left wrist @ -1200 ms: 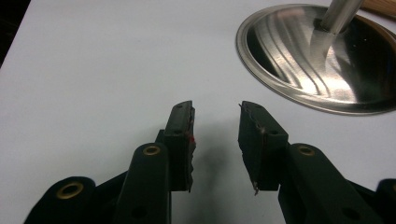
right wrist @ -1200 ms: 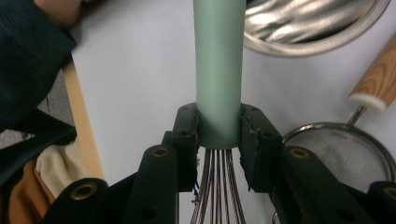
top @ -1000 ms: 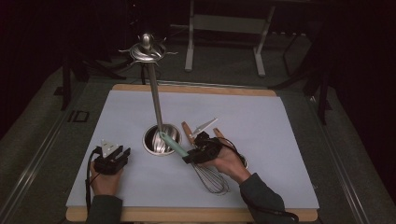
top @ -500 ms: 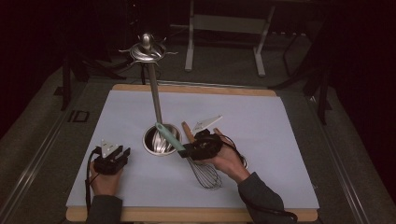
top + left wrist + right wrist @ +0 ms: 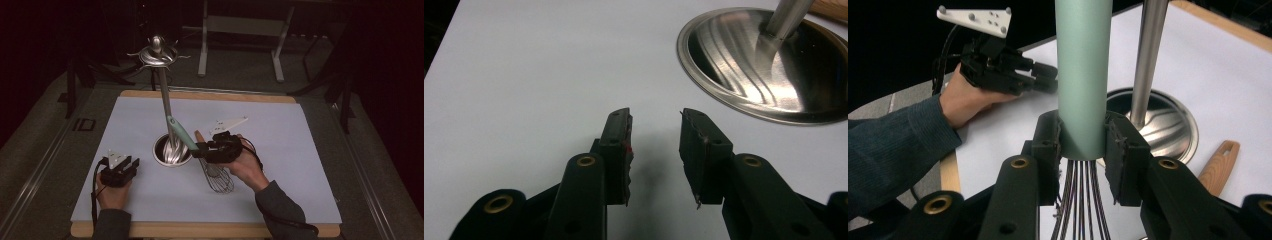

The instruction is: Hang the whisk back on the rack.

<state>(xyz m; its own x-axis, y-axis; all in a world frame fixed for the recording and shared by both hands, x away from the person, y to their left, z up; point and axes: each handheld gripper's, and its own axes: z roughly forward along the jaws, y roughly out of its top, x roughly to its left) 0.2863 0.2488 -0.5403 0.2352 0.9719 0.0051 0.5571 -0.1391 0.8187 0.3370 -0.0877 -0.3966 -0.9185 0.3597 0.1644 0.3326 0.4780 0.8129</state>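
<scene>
Since the earlier pictures, the right gripper (image 5: 200,148) has lifted the whisk (image 5: 200,155) a bit, so its green handle now tilts up higher beside the pole, while the left gripper (image 5: 131,164) has stayed where it was. From the high view, the whisk hangs slanted in the right gripper, its wire end low over the worktop (image 5: 300,165) and its handle pointing up toward the tall hanging stand (image 5: 161,90), which has hooks round its top. A wooden spoon (image 5: 199,136) lies on the worktop just behind the gripper, near the stand's round metal base (image 5: 171,150). In the left gripper view, the two black fingers (image 5: 618,145) are apart with nothing between them, resting low over the bare white worktop, with the shiny base close by. In the right gripper view, the fingers (image 5: 1120,150) are clamped on the bottom of the green whisk handle, right where the wires start, and the metal pole (image 5: 1148,55) stands just behind it. The job in hand looks like lifting the whisk to hang it on the stand. Next, I think the right hand must raise it much higher and bring the handle's end up to one of the hooks, without bumping the pole.
</scene>
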